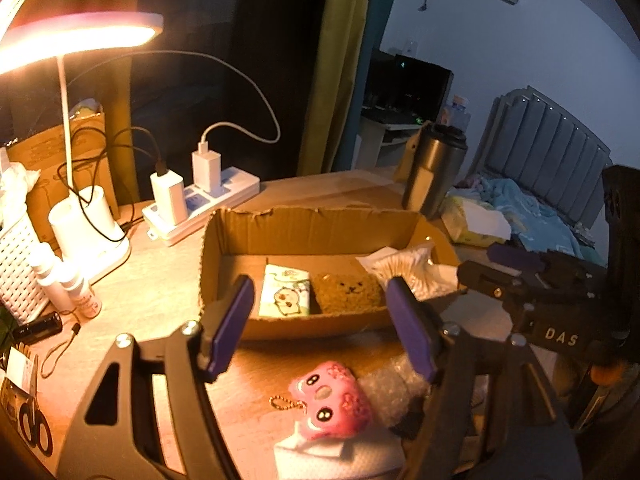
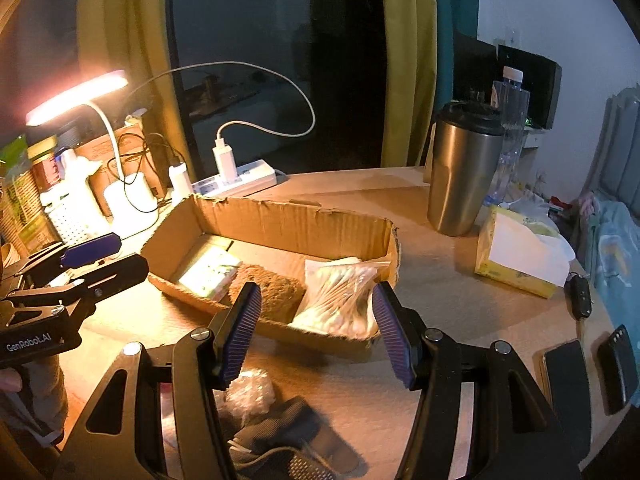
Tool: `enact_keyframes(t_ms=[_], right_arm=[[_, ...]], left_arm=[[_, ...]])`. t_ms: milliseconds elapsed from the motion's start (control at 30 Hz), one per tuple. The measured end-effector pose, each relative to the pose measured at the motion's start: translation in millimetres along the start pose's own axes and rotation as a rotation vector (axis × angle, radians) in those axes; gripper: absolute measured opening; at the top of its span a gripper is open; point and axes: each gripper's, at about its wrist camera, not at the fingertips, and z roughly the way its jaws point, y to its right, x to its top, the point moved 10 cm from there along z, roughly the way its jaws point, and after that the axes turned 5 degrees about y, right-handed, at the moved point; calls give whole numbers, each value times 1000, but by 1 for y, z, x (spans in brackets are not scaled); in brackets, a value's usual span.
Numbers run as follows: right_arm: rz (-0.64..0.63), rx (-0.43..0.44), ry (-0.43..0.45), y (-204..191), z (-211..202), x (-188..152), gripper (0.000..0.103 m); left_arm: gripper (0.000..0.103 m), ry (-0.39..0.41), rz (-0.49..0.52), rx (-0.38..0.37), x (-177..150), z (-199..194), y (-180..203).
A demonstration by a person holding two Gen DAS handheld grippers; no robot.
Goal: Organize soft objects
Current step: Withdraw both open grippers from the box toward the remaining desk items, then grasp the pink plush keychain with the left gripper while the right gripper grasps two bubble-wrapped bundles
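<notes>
A shallow cardboard box holds a tissue pack, a brown bear sponge and a bag of cotton swabs. My left gripper is open and empty, above a pink plush keychain that lies on a white cloth next to bubble wrap. My right gripper is open and empty near the box's front edge, above bubble wrap and a dark fabric item. The right gripper also shows in the left wrist view.
A lit desk lamp, power strip with chargers, steel tumbler, yellow tissue box, two phones, car key, scissors and spray bottles ring the wooden desk. A bed lies at the right.
</notes>
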Motion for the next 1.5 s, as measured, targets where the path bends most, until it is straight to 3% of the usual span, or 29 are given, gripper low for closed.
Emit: enact_keyframes(t_ms=[533,1233,1367,1500], right_arm=[[-20,10,-21,-26,-18,-23,61],[-39,51,-138,-57,9,-67,61],[-33,77,-169,-61,20,-74,73],[-35,86,-189,-62,29,-78,73]], left_arm=[[71,14,-14,8,-20,-33,-11],[71,-28,-72,15,-58,-37,-39],[71,-47,-80,21,-63,-32,-45],[71,-64,-89,24,-67,-26,-49]])
